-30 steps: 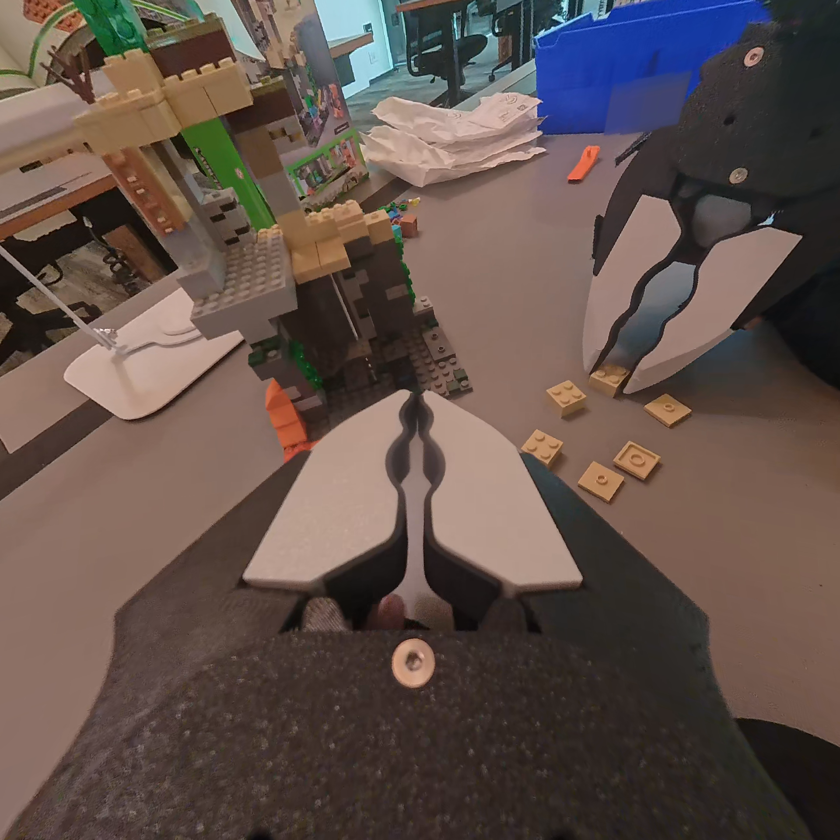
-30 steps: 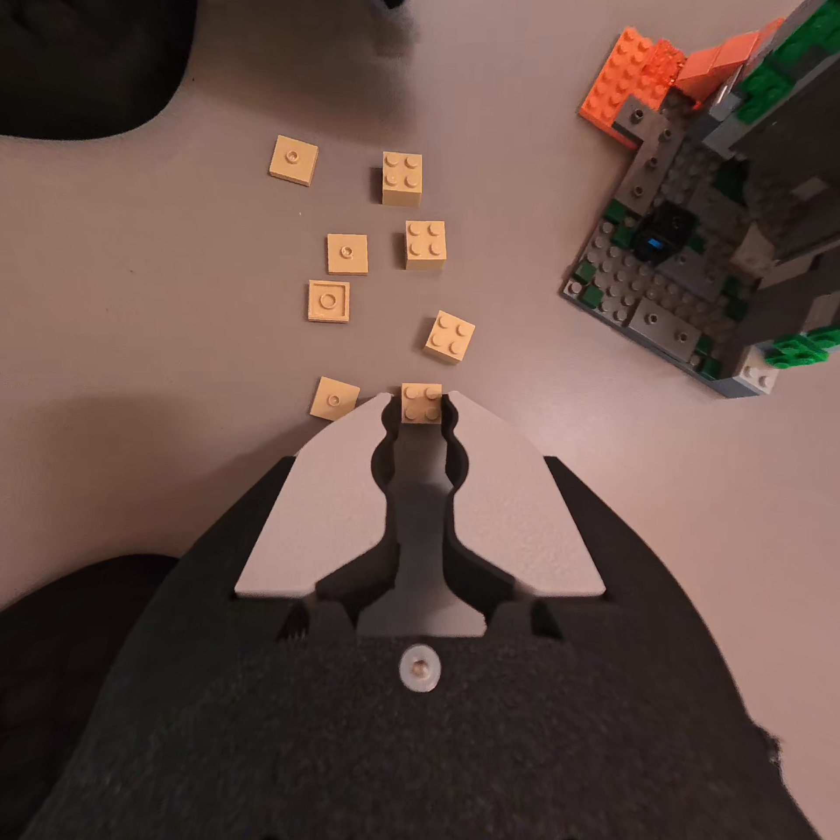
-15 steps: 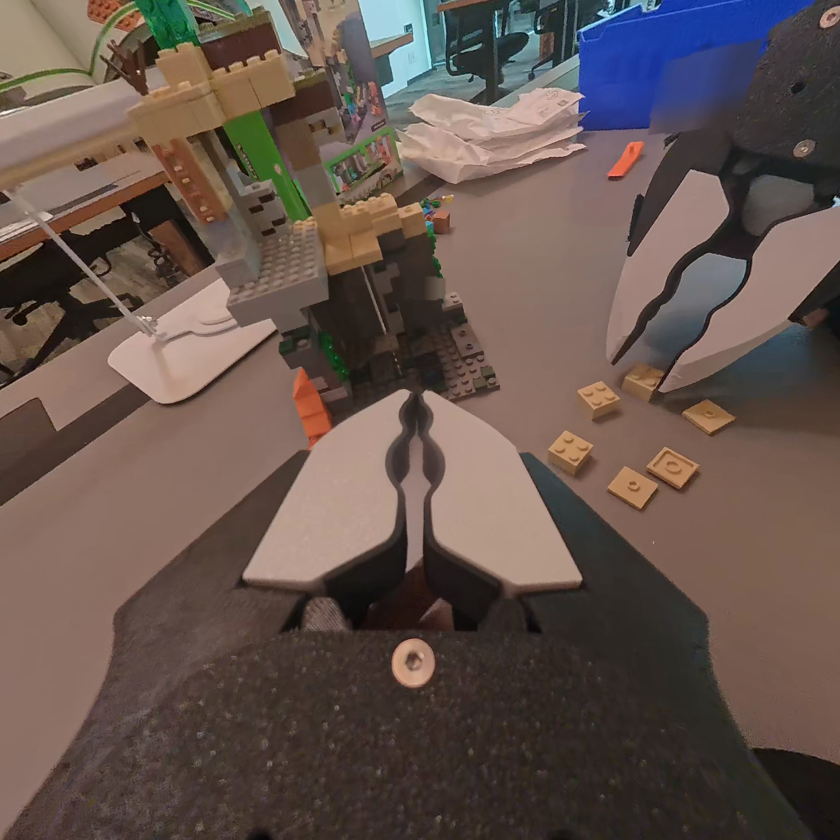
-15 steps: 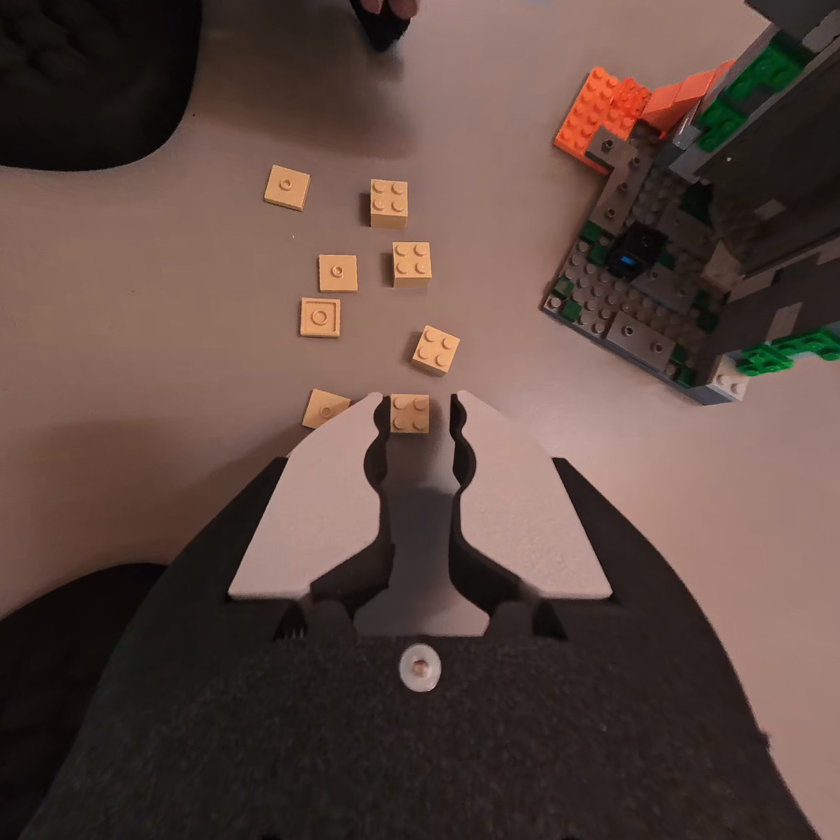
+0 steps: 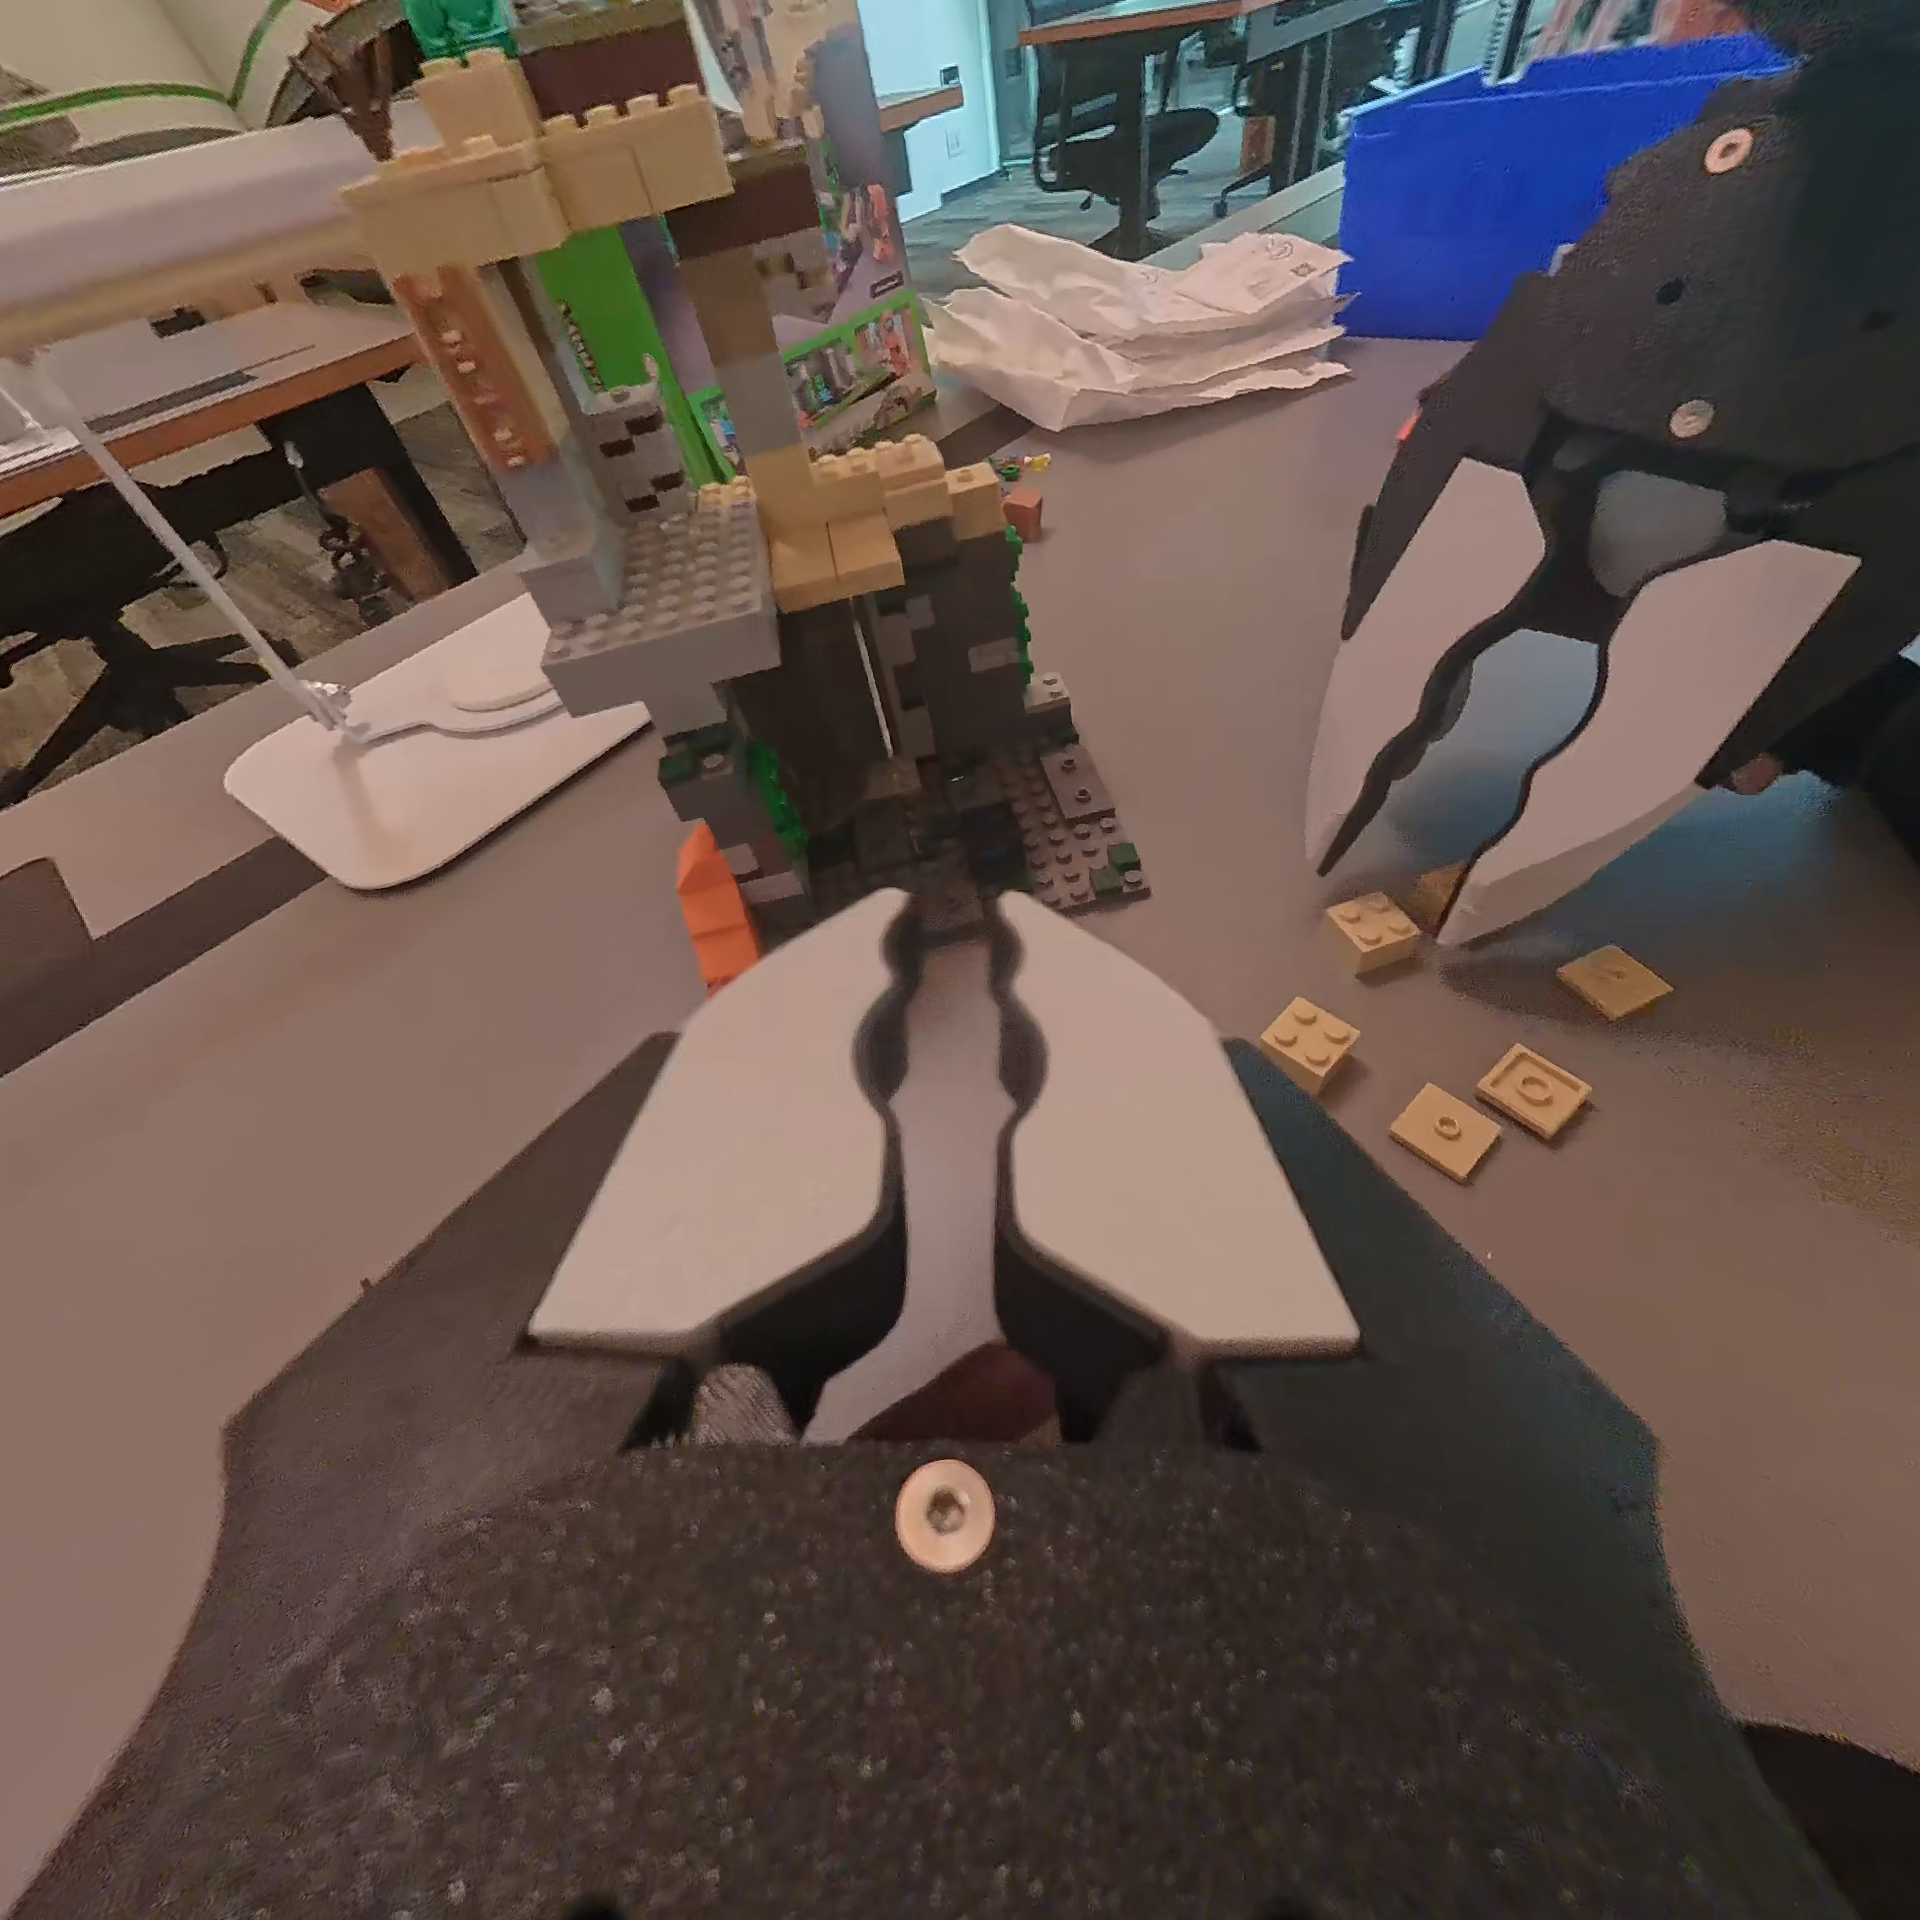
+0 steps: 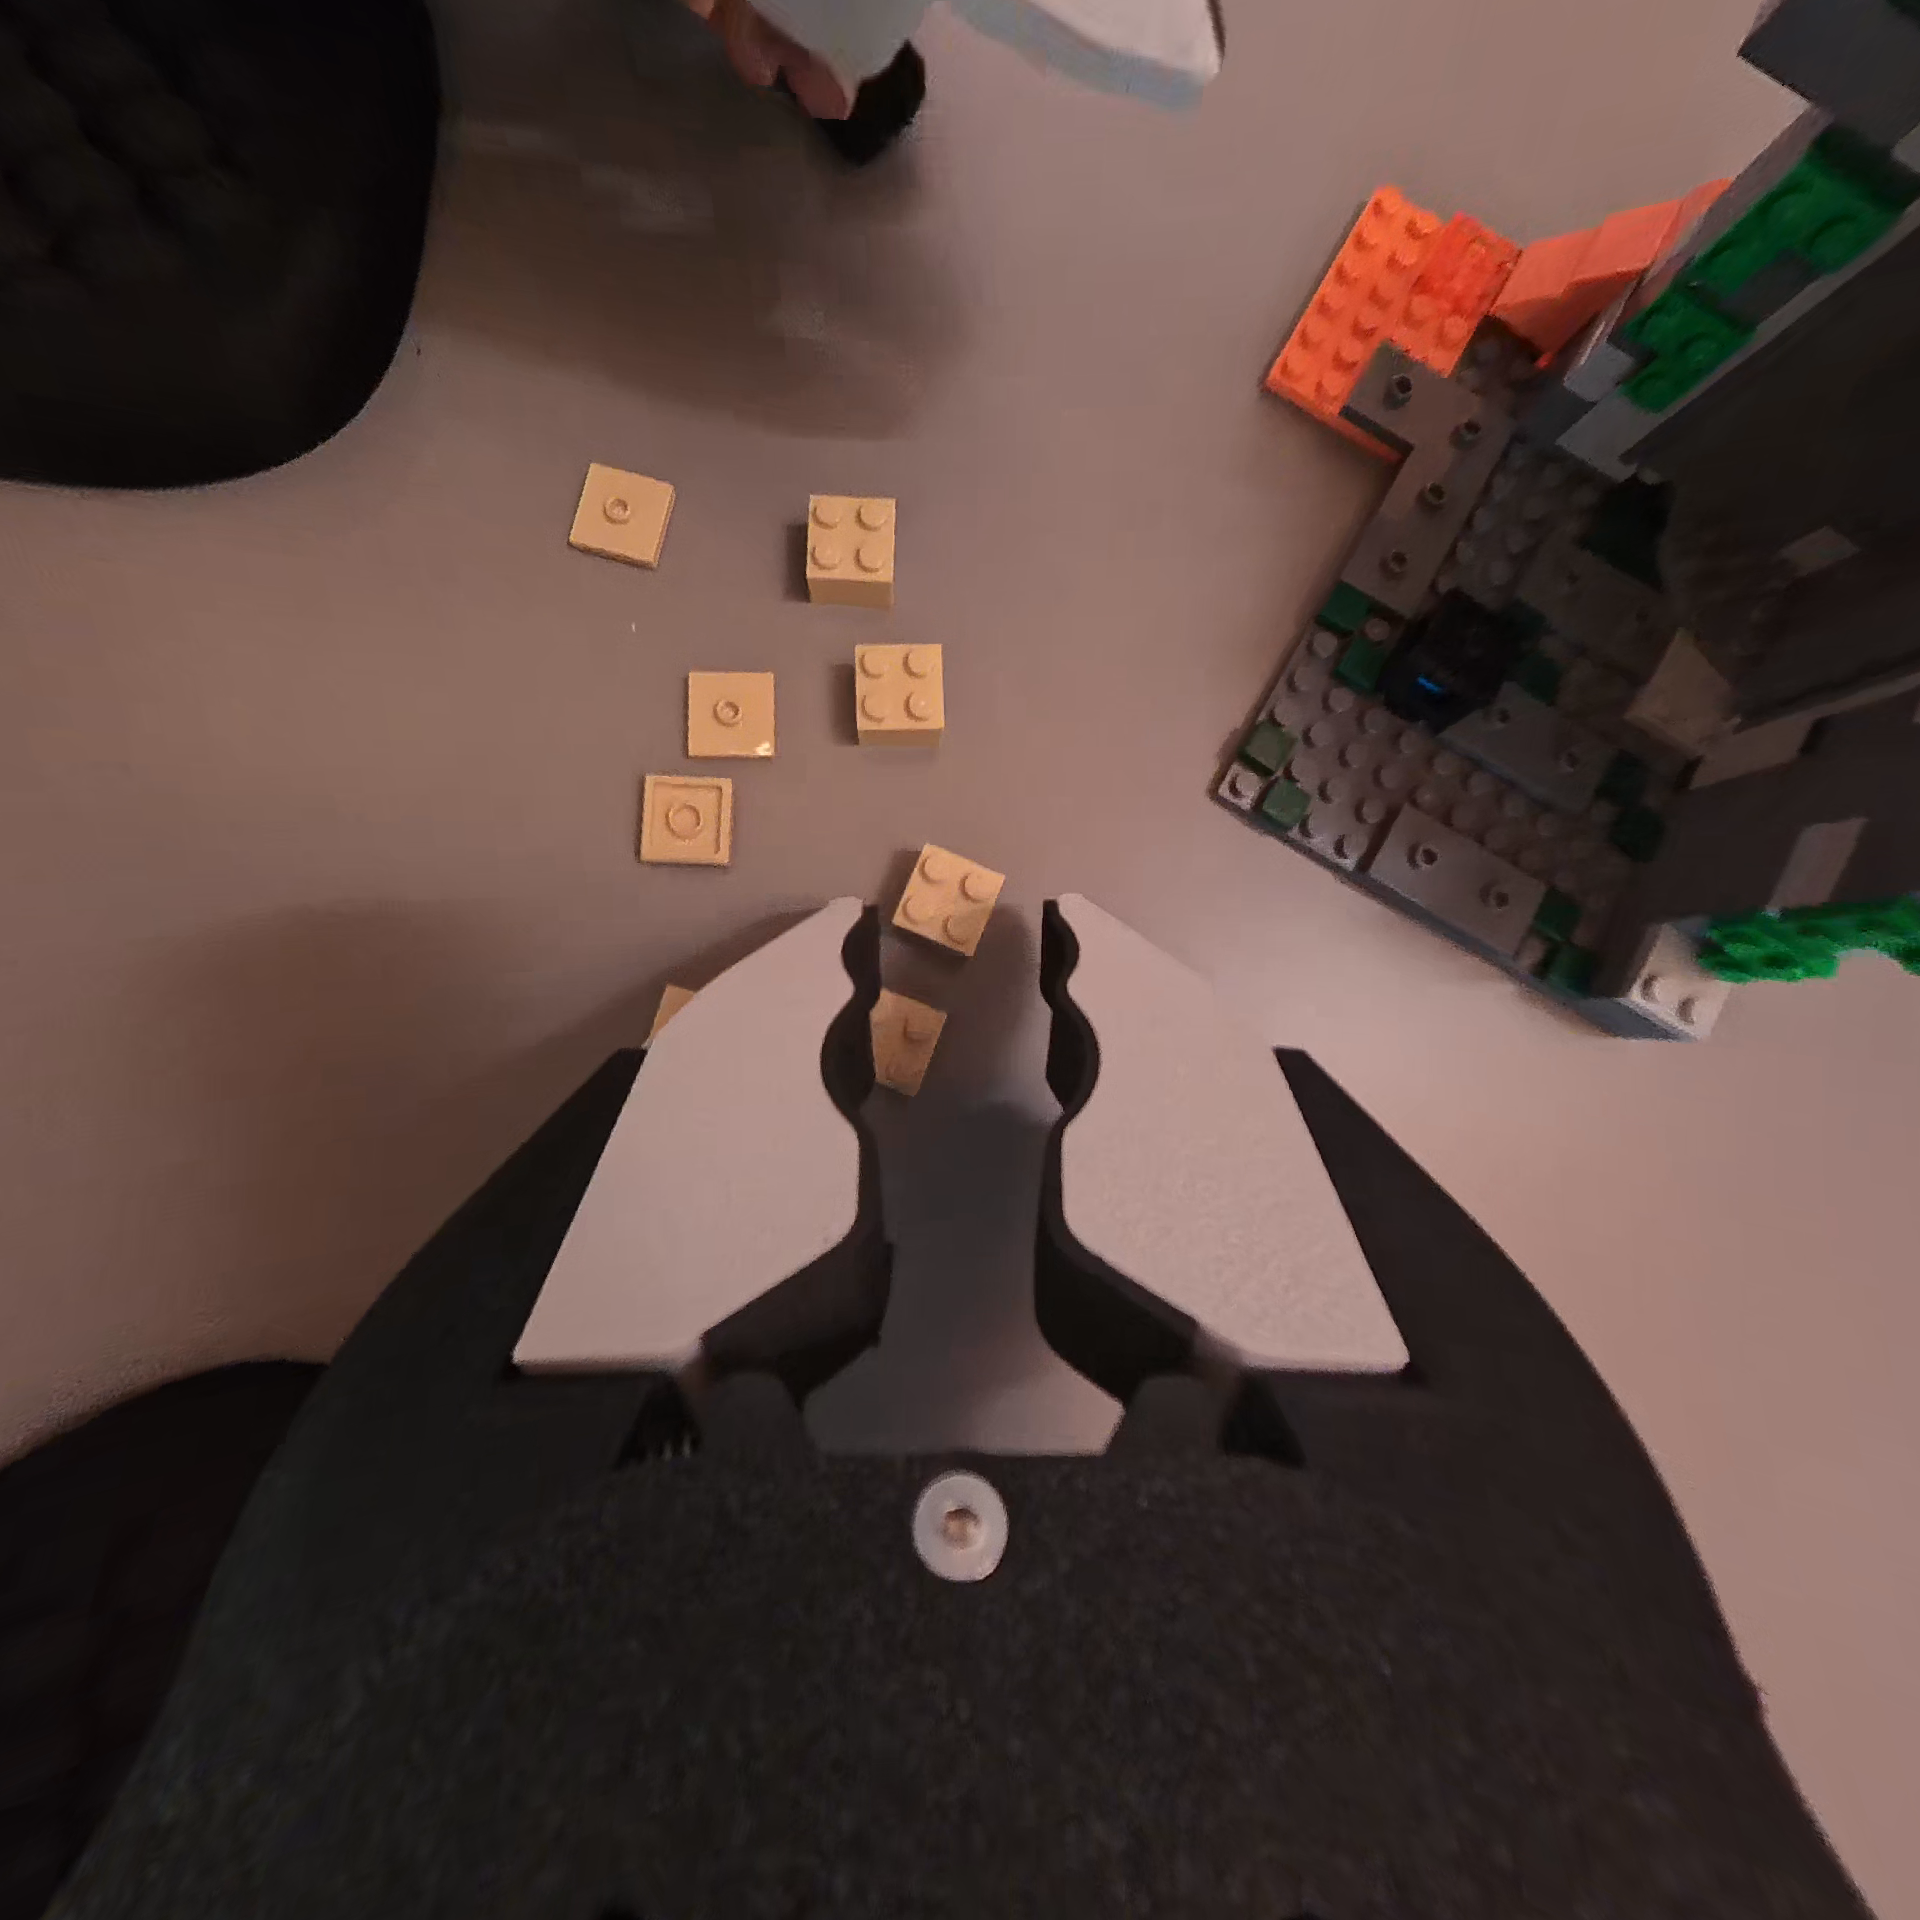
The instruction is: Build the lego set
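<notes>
Lego build (image 5: 831, 644) stands mid-table (image 5: 312, 1091), a tall tower of grey, dark and tan bricks with green bits and an orange wedge at its foot. Grey matte tabletop; at far left a white stand (image 5: 416, 769) rests on it, behind the tower a set box (image 5: 852, 343), then crumpled white paper bags (image 5: 1132, 322) and a blue bin (image 5: 1475, 197) at the right. Beyond are desks and office chairs.

Left gripper (image 5: 954, 920) is held low and level, pointing at the base of the build, its jaws parted by a narrow gap with nothing between them. Right gripper (image 6: 954, 914) tips steeply down over a scatter of tan pieces, jaws spread wide and released (the left wrist view shows its tips at the table). A tan brick (image 6: 906, 1039) lies between its fingers, tilted against the left one and not gripped; another brick (image 6: 948, 899) sits askew just past the tips. Farther out lie two more studded bricks (image 6: 899, 691) and three flat tiles (image 6: 729, 714); a fourth tile (image 6: 670, 1008) peeks from under the left finger. Right of them sits the build's grey studded baseplate (image 6: 1455, 748).
</notes>
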Tool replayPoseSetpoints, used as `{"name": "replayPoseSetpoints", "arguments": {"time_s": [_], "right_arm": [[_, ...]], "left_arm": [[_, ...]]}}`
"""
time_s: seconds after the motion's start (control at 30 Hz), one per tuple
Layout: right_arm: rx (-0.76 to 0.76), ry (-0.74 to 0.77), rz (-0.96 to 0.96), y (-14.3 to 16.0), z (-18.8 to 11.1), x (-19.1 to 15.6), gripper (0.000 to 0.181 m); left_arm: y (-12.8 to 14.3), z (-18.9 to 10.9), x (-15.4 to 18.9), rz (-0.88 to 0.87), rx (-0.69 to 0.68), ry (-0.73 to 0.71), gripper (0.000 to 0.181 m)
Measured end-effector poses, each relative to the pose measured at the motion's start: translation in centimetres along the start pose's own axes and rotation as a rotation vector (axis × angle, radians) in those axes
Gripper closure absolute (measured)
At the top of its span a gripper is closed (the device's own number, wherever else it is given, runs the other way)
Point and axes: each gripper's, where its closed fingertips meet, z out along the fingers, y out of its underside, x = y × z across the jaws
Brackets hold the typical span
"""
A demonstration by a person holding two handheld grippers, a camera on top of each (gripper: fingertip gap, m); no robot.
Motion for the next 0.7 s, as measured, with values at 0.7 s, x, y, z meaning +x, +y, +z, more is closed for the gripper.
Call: {"name": "replayPoseSetpoints", "arguments": {"time_s": [0.7], "right_arm": [[-0.095,-0.118,-0.087,0.4,0.7,-2.1,0.165]], "left_arm": [[0.1,0.3,1.4,0.086,-0.004,0.039,0.181]]}}
